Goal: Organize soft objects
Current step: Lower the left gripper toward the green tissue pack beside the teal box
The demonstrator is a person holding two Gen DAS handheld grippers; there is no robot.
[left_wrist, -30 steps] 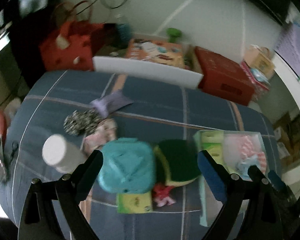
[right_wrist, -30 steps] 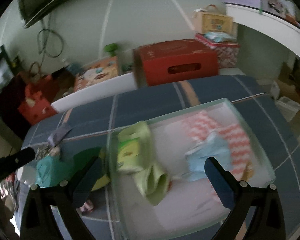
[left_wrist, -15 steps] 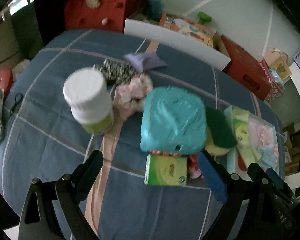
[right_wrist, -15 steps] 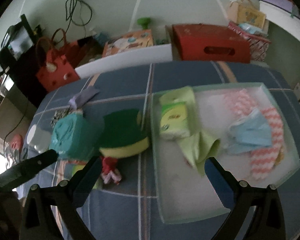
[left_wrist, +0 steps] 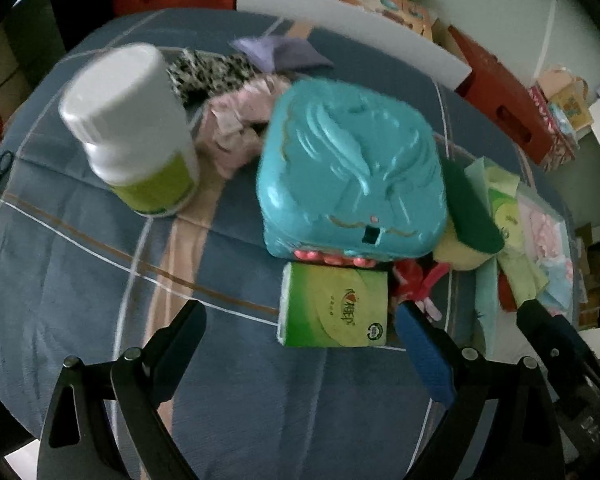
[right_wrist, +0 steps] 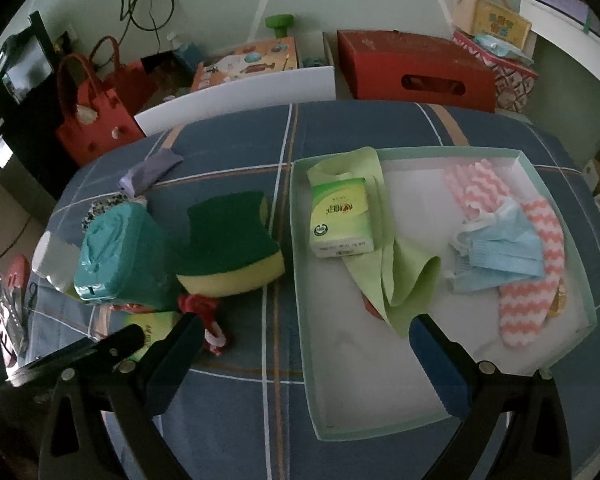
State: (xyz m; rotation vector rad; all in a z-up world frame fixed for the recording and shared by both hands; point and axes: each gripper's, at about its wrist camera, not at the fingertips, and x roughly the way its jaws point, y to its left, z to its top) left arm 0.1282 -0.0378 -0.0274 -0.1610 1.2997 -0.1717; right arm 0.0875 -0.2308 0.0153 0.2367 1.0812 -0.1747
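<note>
Hovering over the blue plaid cloth (left_wrist: 80, 280), the left gripper (left_wrist: 300, 344) has its jaws spread wide and empty, with a green tissue pack (left_wrist: 334, 311) lying between and just ahead of the fingertips. That pack carries a red heart logo with small characters too blurred to read, and a round recycling-style mark at one corner. Behind it, touching its far edge, sits a teal plastic case (left_wrist: 350, 176) with a moulded relief lid. A white-capped bottle (left_wrist: 130, 128) with a yellow-green label stands to the left, its print unreadable. A green-and-yellow sponge (left_wrist: 470, 220) rests against the case's right side, and a small red ribbon item (left_wrist: 414, 280) lies below it. Pink fabric (left_wrist: 236, 120), a black-and-white patterned piece (left_wrist: 210, 74) and a purple cloth (left_wrist: 282, 54) lie beyond.

The right gripper (right_wrist: 304, 344) is likewise open and holds nothing, poised above the near edge of a pale green tray (right_wrist: 300, 320). Inside the tray lie a second tissue pack (right_wrist: 340, 216) with the same logo, set on a light green cloth (right_wrist: 396, 276), plus a blue face mask (right_wrist: 500, 256) overlapping pink-and-white zigzag socks (right_wrist: 536, 280).
</note>
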